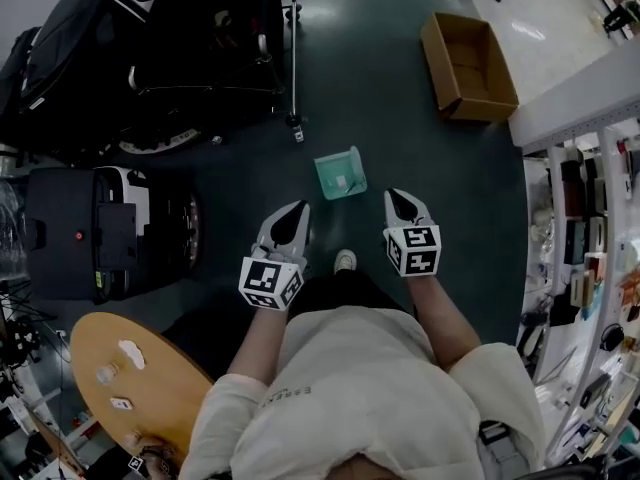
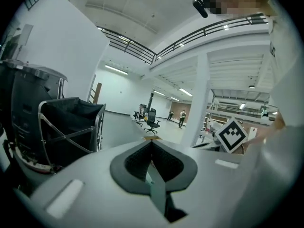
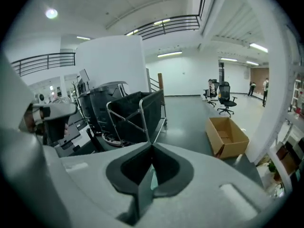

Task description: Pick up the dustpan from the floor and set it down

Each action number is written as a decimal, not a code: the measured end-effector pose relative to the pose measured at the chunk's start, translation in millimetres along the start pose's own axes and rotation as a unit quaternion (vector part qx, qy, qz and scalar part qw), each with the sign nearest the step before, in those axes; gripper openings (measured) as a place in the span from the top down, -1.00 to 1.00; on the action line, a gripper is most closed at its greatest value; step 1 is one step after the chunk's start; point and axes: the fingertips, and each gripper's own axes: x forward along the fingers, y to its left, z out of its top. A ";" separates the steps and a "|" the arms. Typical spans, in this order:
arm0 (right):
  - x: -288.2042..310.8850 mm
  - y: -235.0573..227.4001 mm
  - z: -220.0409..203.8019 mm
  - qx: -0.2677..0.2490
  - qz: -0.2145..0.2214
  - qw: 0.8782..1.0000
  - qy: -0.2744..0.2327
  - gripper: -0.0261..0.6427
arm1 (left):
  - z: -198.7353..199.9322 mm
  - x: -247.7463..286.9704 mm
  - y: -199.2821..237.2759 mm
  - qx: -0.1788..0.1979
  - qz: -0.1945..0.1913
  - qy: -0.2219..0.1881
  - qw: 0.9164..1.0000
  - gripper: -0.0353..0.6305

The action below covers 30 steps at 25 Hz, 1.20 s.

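The teal dustpan (image 1: pixel 340 173) lies on the dark floor in the head view, ahead of and between my two grippers, touching neither. My left gripper (image 1: pixel 299 209) hangs above the floor to its lower left, jaws closed to a point with nothing in them. My right gripper (image 1: pixel 398 197) hangs to its lower right, also shut and empty. The left gripper view looks level across the hall over that gripper's closed jaws (image 2: pixel 152 143). In the right gripper view the closed jaws (image 3: pixel 152 147) point along the floor, and a sliver of teal (image 3: pixel 151 178) shows through the slit between them.
An open cardboard box (image 1: pixel 468 66) sits on the floor at far right. A black fabric cart on a metal frame (image 1: pixel 215 38) stands far left, a black machine (image 1: pixel 75 233) nearer left. A round wooden table (image 1: pixel 140 378) is beside me; shelving (image 1: pixel 585 238) lines the right.
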 end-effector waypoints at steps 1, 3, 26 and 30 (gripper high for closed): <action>-9.0 1.8 -0.1 0.005 0.001 1.000 -0.007 0.95 | -2.5 -5.5 -5.5 0.004 -0.005 0.001 1.000 0.85; -28.1 9.6 -5.5 0.010 0.011 1.000 -0.016 0.95 | -7.7 -19.8 -15.9 0.011 -0.008 0.000 1.000 0.85; -300.1 126.9 -91.2 -0.049 0.025 0.993 -0.107 0.95 | -25.9 -275.3 -167.9 0.054 0.014 -0.070 0.996 0.85; -336.0 127.0 -100.9 -0.040 0.030 0.992 -0.115 0.95 | -25.7 -296.6 -197.5 0.066 0.006 -0.076 0.995 0.85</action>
